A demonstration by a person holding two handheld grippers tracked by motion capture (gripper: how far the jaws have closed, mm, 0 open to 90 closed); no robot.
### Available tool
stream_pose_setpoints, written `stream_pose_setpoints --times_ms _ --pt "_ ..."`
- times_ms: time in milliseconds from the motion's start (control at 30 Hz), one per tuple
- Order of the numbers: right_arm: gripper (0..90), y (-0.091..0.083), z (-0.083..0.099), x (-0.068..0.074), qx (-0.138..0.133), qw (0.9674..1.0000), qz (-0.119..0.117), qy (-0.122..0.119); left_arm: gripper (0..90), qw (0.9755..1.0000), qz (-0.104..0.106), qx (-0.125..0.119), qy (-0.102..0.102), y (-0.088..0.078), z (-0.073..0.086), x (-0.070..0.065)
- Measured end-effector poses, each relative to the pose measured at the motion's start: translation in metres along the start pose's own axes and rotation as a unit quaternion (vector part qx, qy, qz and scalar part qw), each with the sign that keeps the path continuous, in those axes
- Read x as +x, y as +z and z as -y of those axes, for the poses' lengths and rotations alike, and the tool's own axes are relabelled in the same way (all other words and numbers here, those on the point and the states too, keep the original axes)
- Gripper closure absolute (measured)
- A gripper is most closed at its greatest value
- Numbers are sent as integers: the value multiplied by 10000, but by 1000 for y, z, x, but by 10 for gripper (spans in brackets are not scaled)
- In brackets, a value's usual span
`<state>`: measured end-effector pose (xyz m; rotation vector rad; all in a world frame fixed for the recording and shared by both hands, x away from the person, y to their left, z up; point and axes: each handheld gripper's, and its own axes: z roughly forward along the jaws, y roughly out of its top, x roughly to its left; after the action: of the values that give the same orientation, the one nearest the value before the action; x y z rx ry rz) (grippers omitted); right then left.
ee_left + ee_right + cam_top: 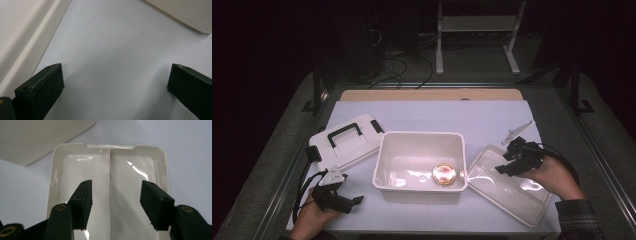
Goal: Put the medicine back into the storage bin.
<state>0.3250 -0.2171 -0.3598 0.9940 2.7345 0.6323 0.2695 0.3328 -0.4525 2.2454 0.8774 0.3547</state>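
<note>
The white bin [420, 165] is sitting mid-table, holding a round reddish object [444, 174]. The right gripper [507, 165] is hovering, jaws apart, over the lid [110, 185] lying beside it. The left gripper [354, 201] is resting unclenched, empty.

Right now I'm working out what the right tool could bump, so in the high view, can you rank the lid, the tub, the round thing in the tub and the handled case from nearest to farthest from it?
1. Lid: directly under the right tool, at the right.
2. Tub: centre, left of the lid.
3. Round thing: inside the tub, near its right wall.
4. Handled case: far left.
</note>
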Motion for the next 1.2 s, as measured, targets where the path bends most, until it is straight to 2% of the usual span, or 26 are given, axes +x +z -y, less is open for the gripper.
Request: stream_pose_setpoints --times_ms 233,400,567,767,1200 --pt "506 9 15 -2 174 9998 16 118 0 10000 2 2 -2 0 0 0" --pt "539 13 24 -2 182 9997 -49 185 0 10000 1 1 -2 0 0 0" --pt "612 20 37 -3 186 9993 -86 311 0 10000 1 4 0 0 0 0" --pt "695 27 45 -5 252 9986 -239 409 0 10000 0 3 1 0 0 0" --pt "832 39 52 -3 271 9981 -370 414 0 10000 -2 0 4 0 0 0"
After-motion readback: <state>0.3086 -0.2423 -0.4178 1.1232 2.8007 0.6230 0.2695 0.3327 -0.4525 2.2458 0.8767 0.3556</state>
